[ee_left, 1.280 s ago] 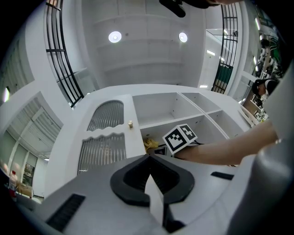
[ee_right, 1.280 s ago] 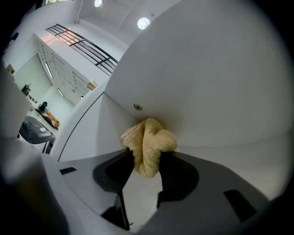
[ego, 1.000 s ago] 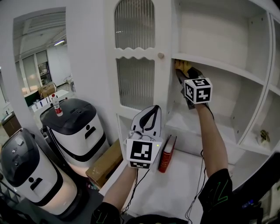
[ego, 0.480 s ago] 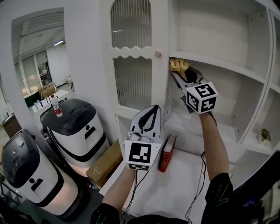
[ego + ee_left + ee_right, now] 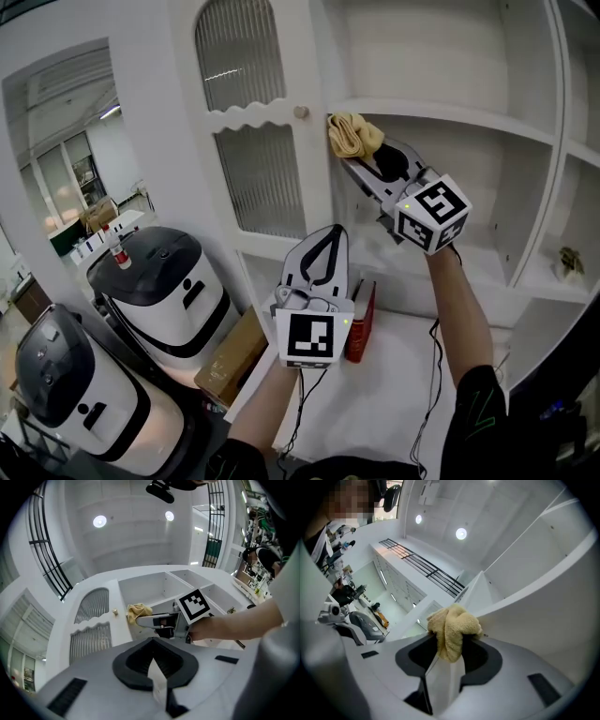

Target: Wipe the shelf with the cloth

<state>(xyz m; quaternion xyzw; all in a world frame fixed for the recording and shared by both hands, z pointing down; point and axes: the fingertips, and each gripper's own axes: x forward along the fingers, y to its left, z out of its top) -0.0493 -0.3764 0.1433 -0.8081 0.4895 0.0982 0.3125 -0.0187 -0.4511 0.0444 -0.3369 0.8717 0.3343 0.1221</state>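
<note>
Right gripper (image 5: 359, 161), jaws clamped on the bunched yellow cloth (image 5: 353, 137), holds it at the left end of the shelf (image 5: 469, 114), whose board runs off rightward; the left gripper (image 5: 322, 246), closed and empty, hangs lower.

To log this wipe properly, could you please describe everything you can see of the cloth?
The cloth is a small yellow rag that looks like terry, bunched into a soft wad rather than spread flat. The right gripper has its jaws shut on the cloth's lower fold, so most of it bulges beyond the tips. It sits at the left end of the shelf, against the front edge, just right of the door knob. Nothing else touches it.
</note>
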